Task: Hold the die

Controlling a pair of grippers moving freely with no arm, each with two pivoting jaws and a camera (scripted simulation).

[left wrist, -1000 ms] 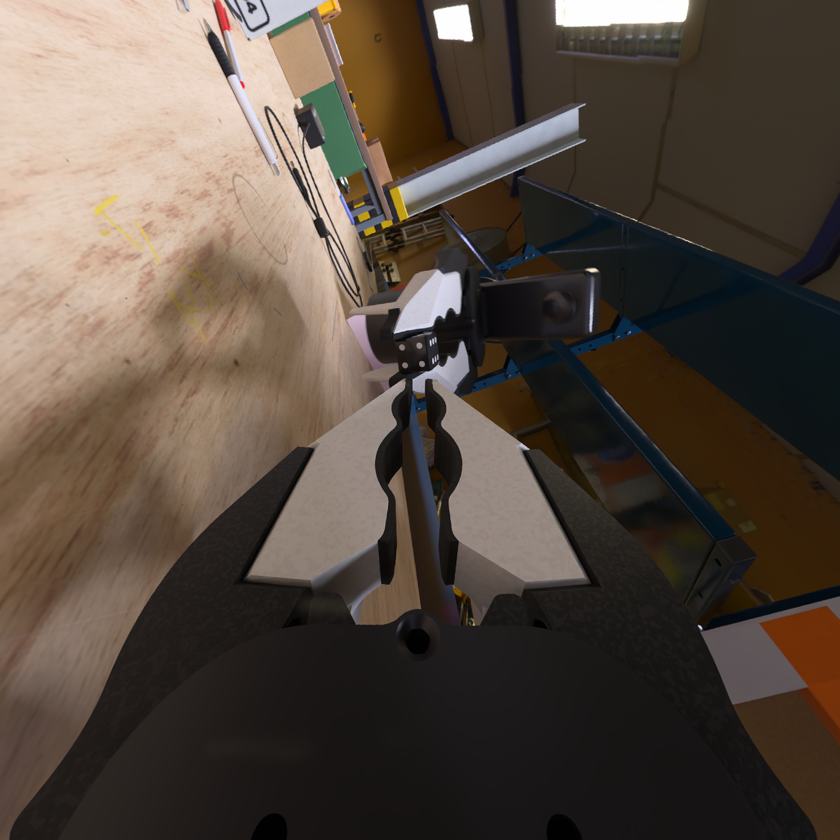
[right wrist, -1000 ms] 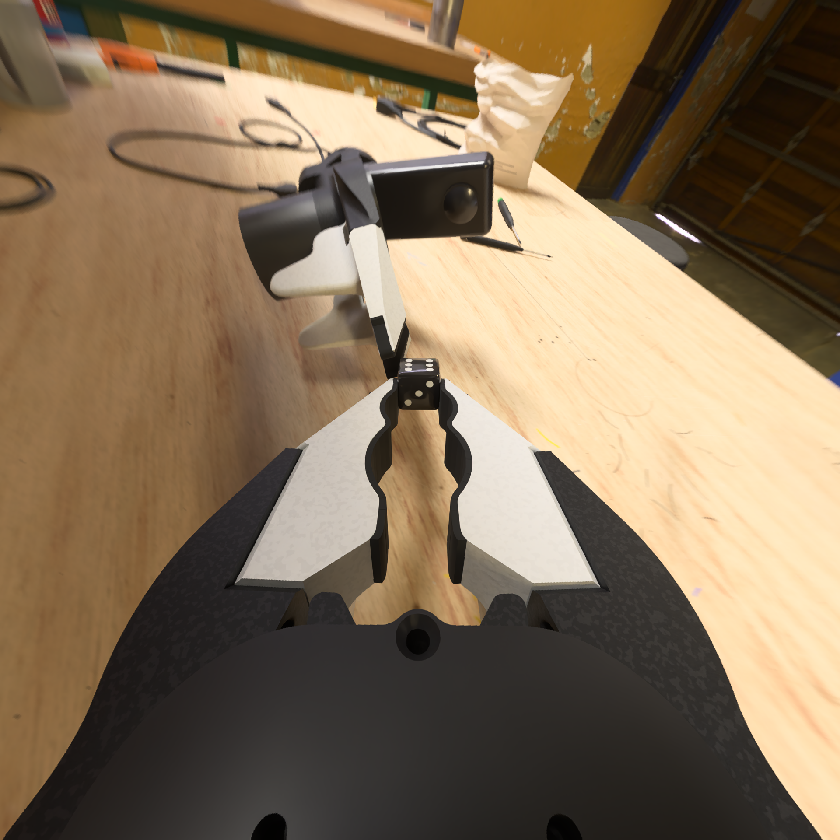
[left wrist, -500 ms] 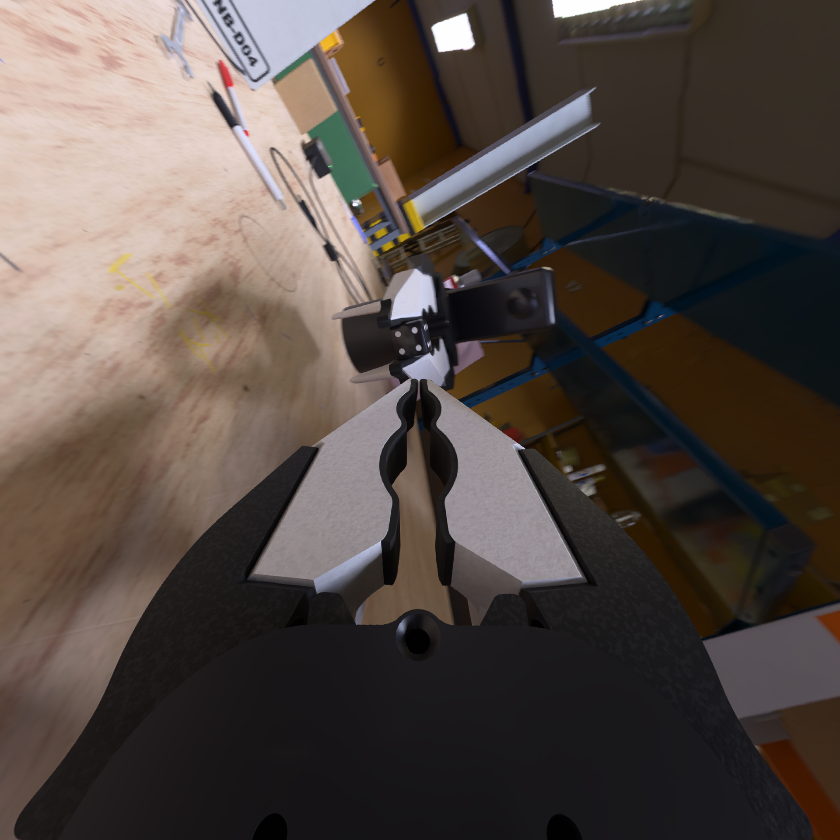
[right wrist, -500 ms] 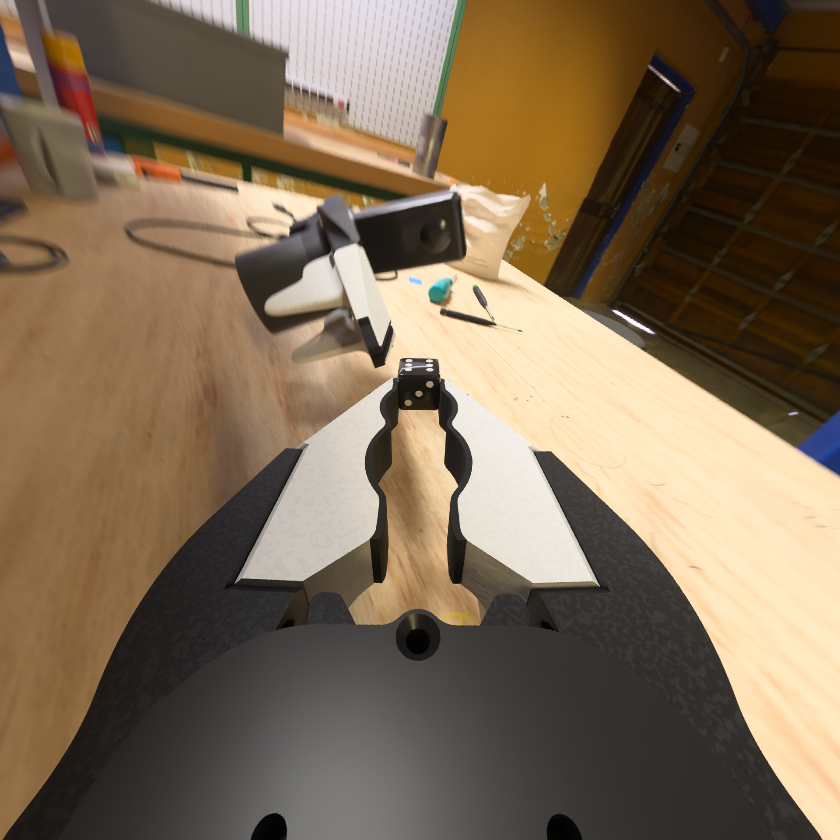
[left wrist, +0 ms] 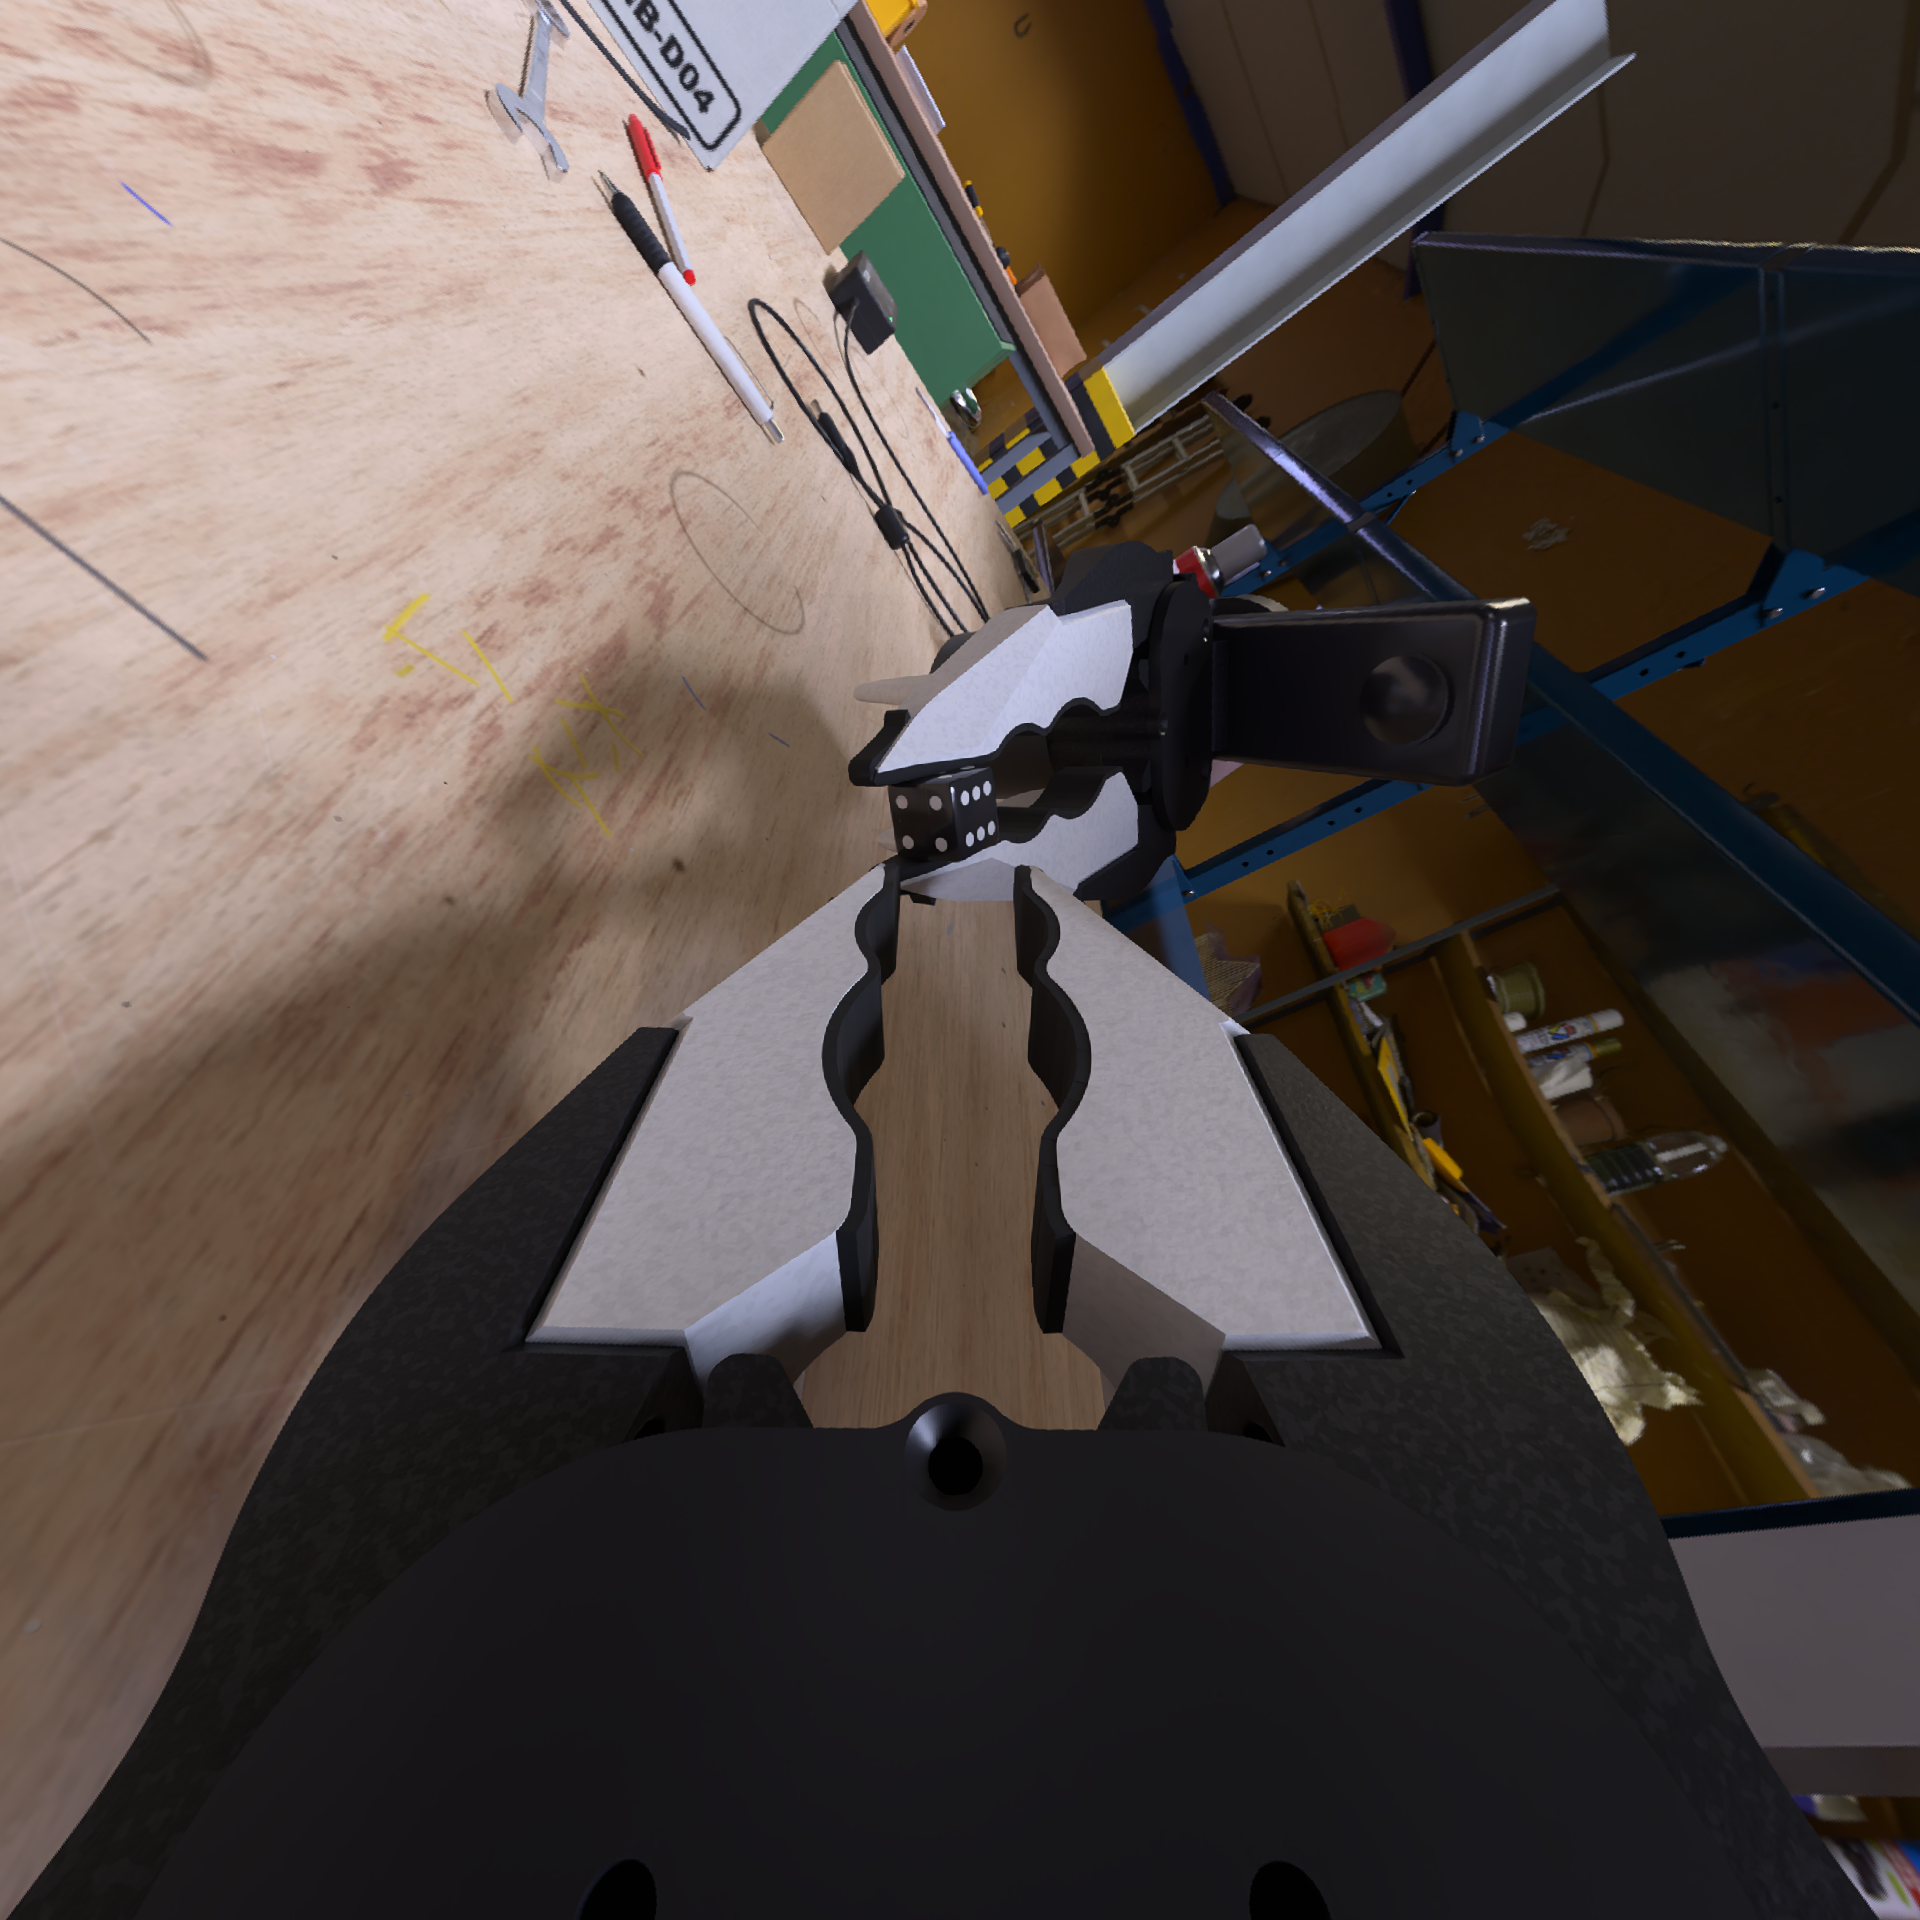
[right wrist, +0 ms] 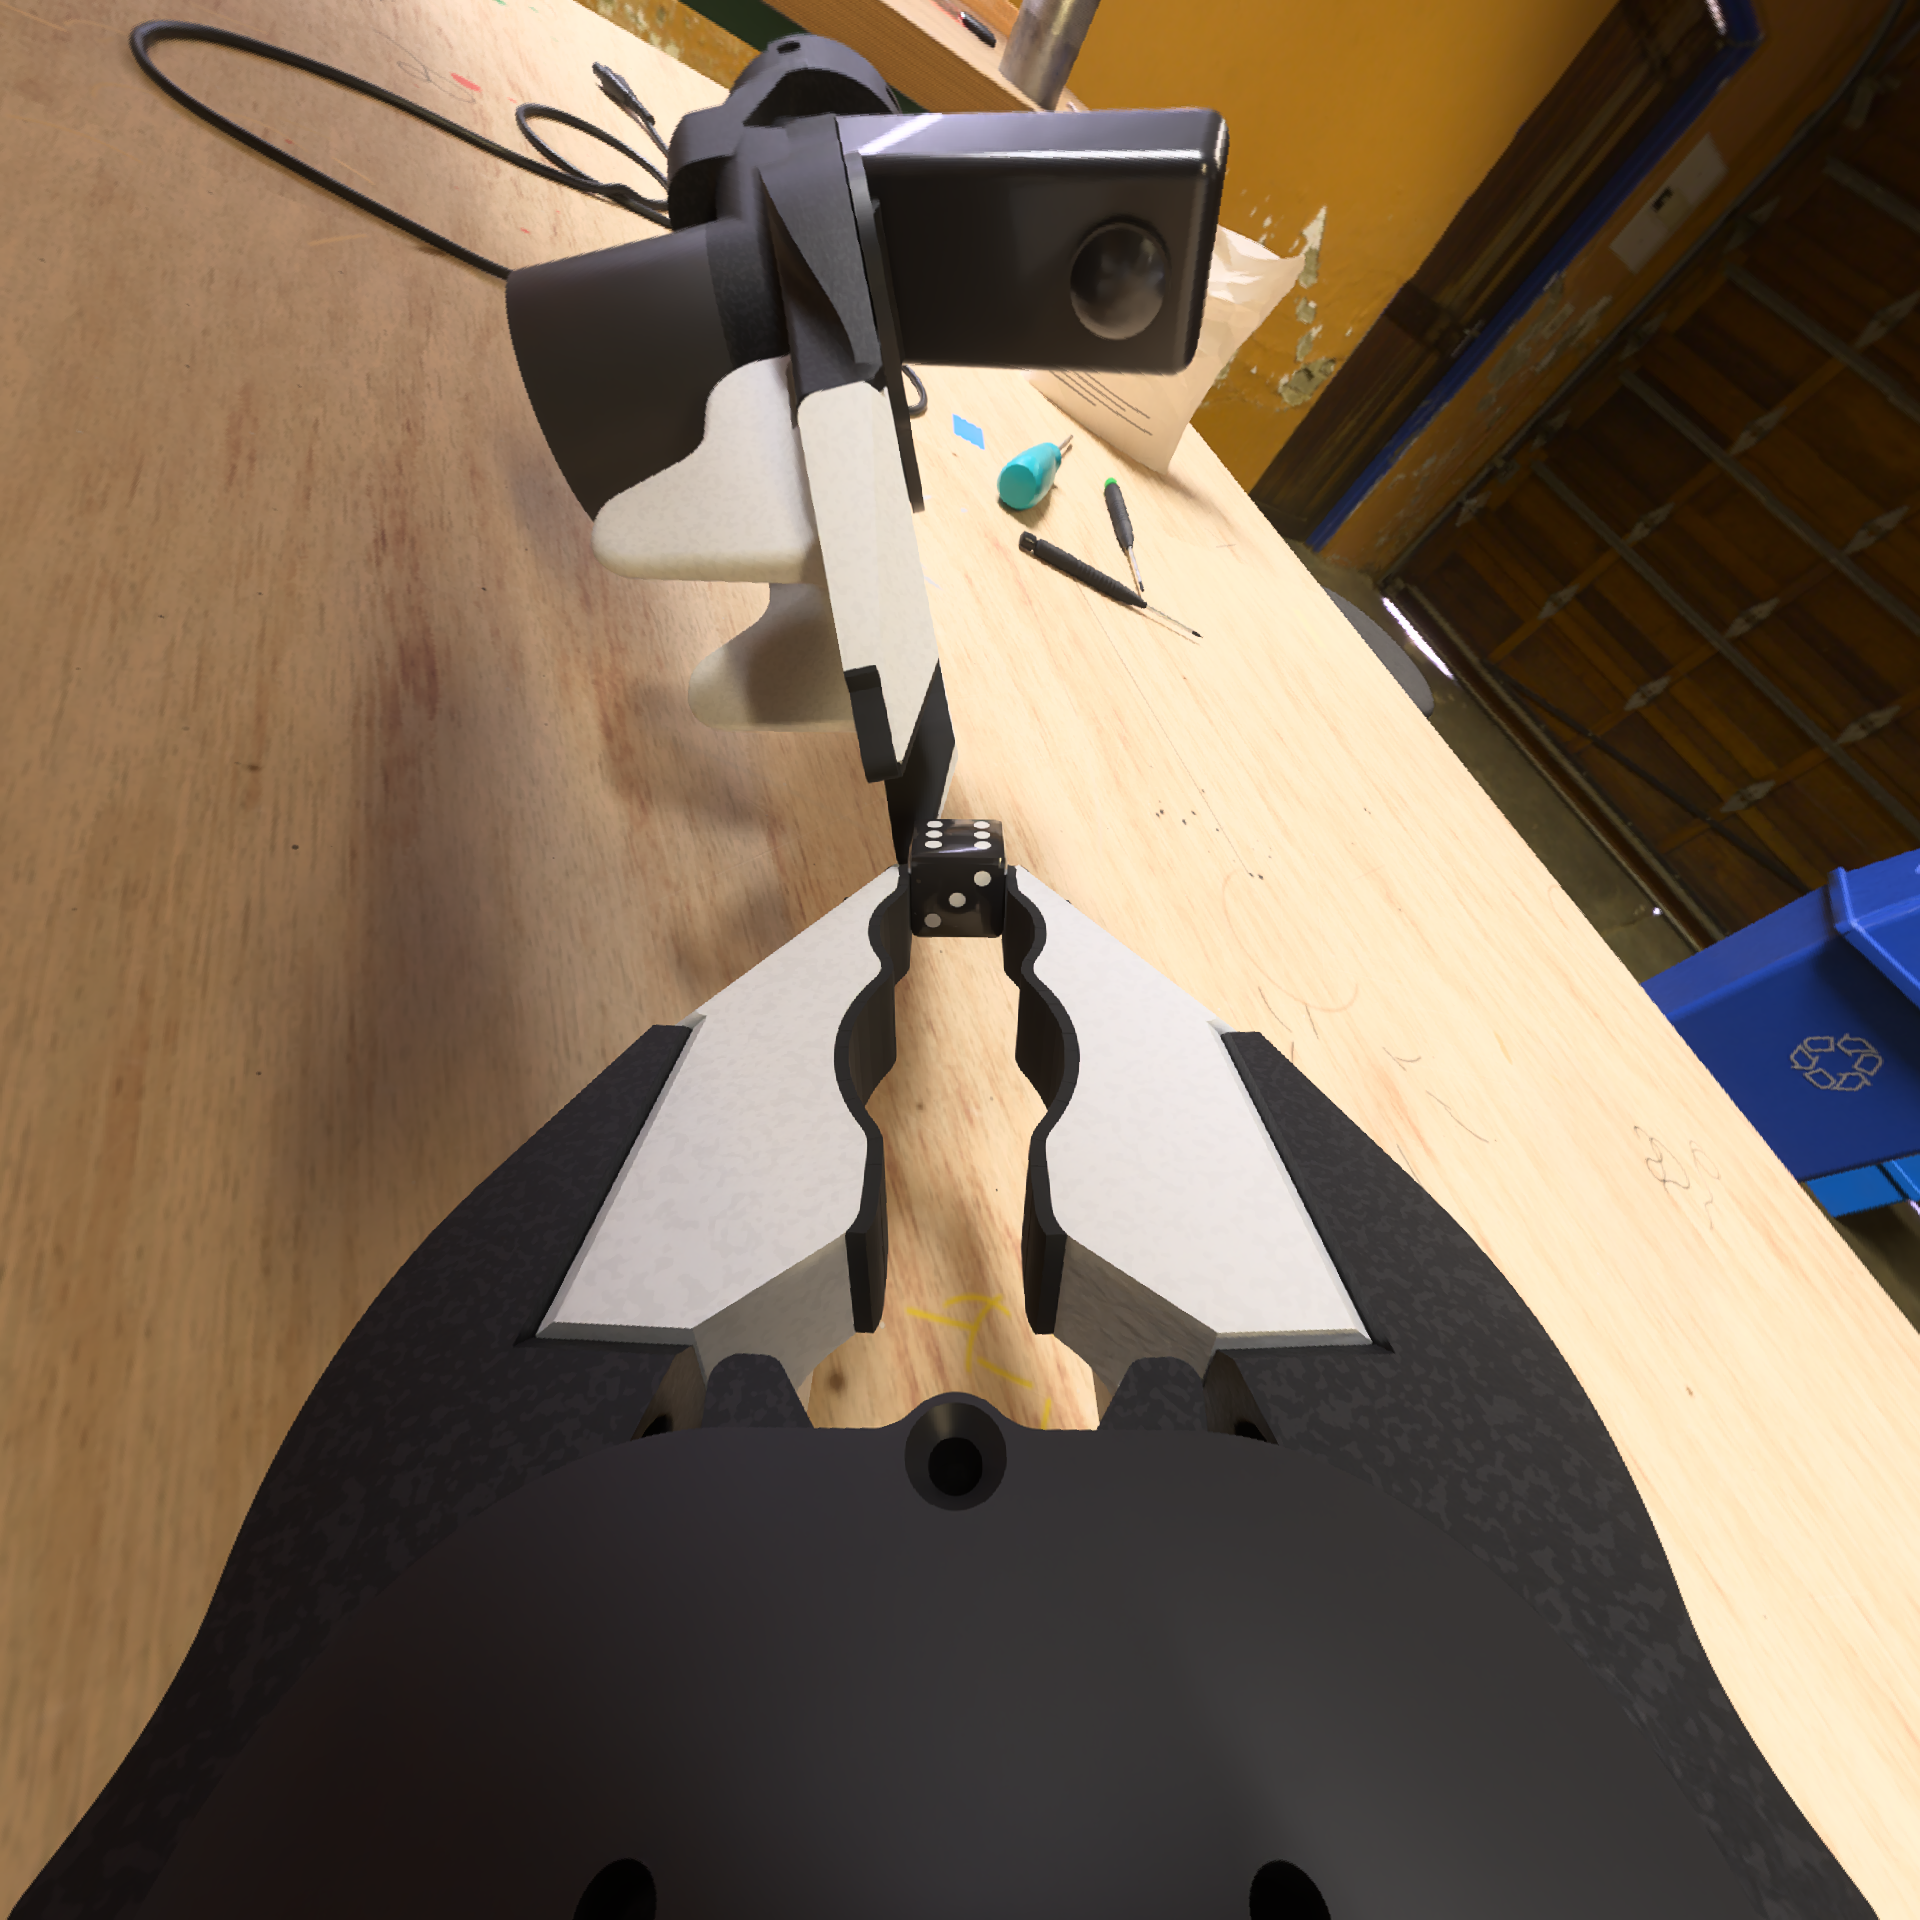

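Observation:
A black die [right wrist: 956,868] with white pips is pinched between the fingertips of my right gripper [right wrist: 956,904], which is shut on it above the wooden table [right wrist: 312,831]. My left gripper [left wrist: 956,881] is open with a narrow gap and empty. Its fingertips sit just short of the die [left wrist: 945,816], facing the right gripper head-on. In the right wrist view the left gripper [right wrist: 906,795] comes in from above and behind the die, its fingers edge-on, tips almost touching the die's far side.
Two pens [left wrist: 675,270], a wrench [left wrist: 530,104] and a black cable [left wrist: 862,468] lie on the table far from the left gripper. Small screwdrivers [right wrist: 1101,577], a teal-handled tool [right wrist: 1029,473] and a paper bag [right wrist: 1226,343] lie past the die. A blue bin [right wrist: 1808,1049] stands beyond the table's right edge.
My left gripper has opened from shut and moved closer to the die. My right gripper has kept hold of the die and tilted down towards the table.

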